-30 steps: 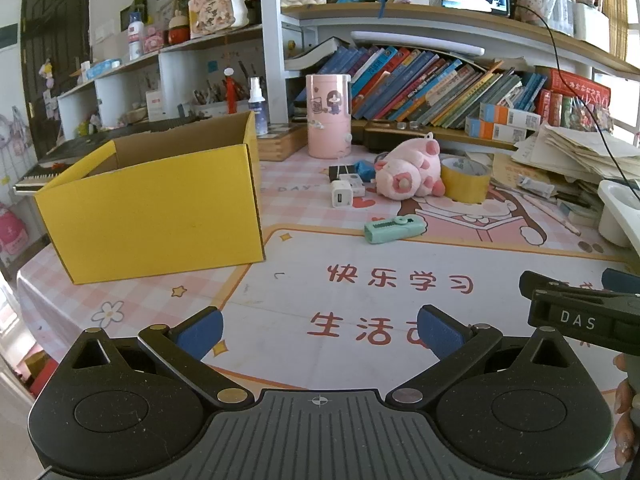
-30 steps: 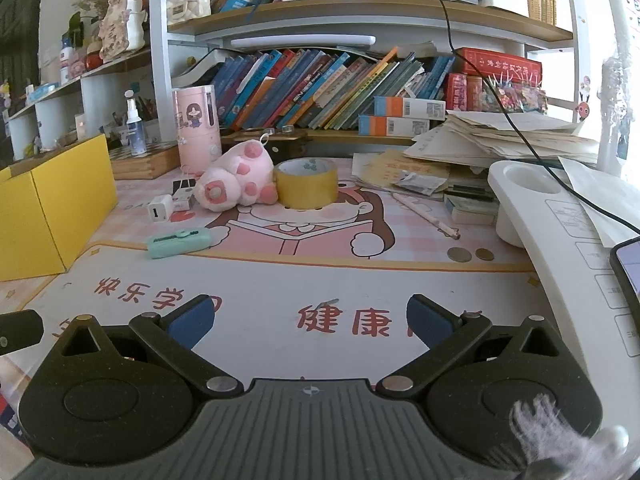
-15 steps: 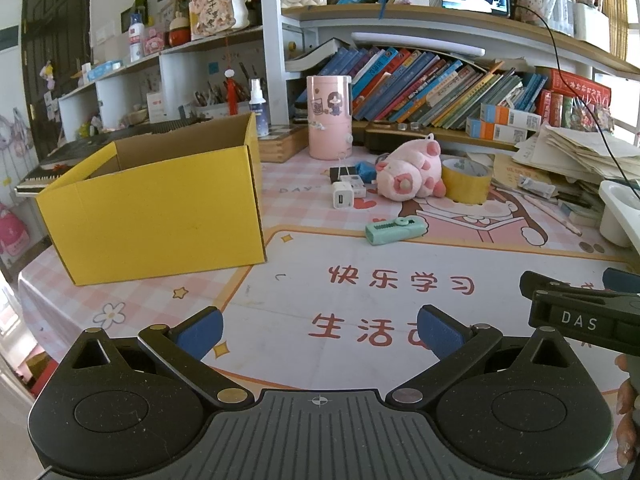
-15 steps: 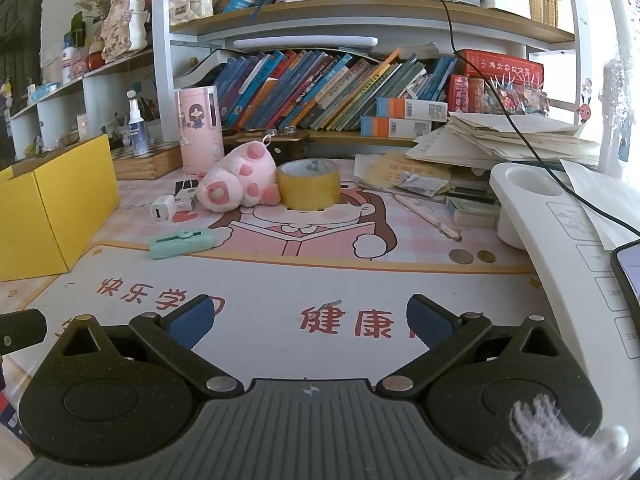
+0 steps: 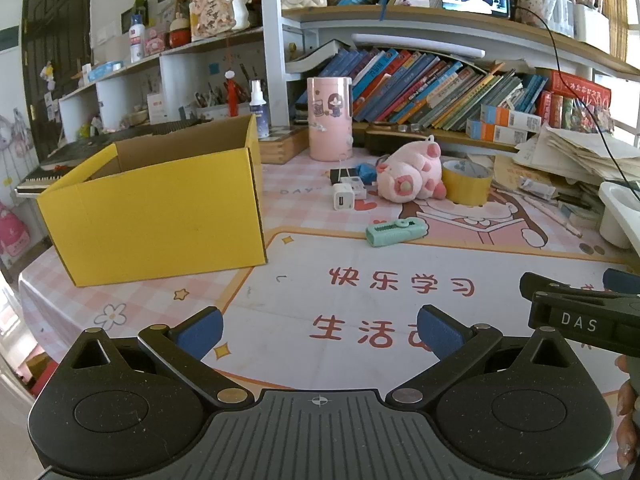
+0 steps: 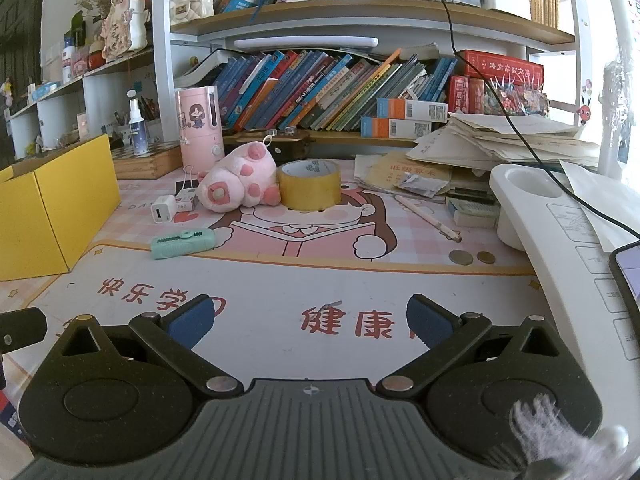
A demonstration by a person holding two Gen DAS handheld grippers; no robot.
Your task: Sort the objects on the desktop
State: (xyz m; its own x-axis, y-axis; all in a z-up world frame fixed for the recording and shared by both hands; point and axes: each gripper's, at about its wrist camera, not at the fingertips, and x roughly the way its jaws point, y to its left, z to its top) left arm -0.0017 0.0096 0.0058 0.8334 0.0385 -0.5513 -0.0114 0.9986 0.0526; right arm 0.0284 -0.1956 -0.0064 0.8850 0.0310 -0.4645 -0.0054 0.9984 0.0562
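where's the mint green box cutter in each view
Left wrist: the mint green box cutter lies right of centre on the mat, ahead of the open left gripper.
Right wrist: it lies left of centre, ahead of the open right gripper.
Shared landmark: the pink plush pig just behind it, beside the yellow tape roll.

1. My left claw [image 5: 320,326] sits low over the table, its blue-padded fingers [image 5: 200,330] spread wide with nothing between them.
2. My right claw [image 6: 306,320] is level beside it, fingers [image 6: 430,322] just as wide and holding nothing.
3. In the left wrist view, the right claw's black body shows at the right edge.
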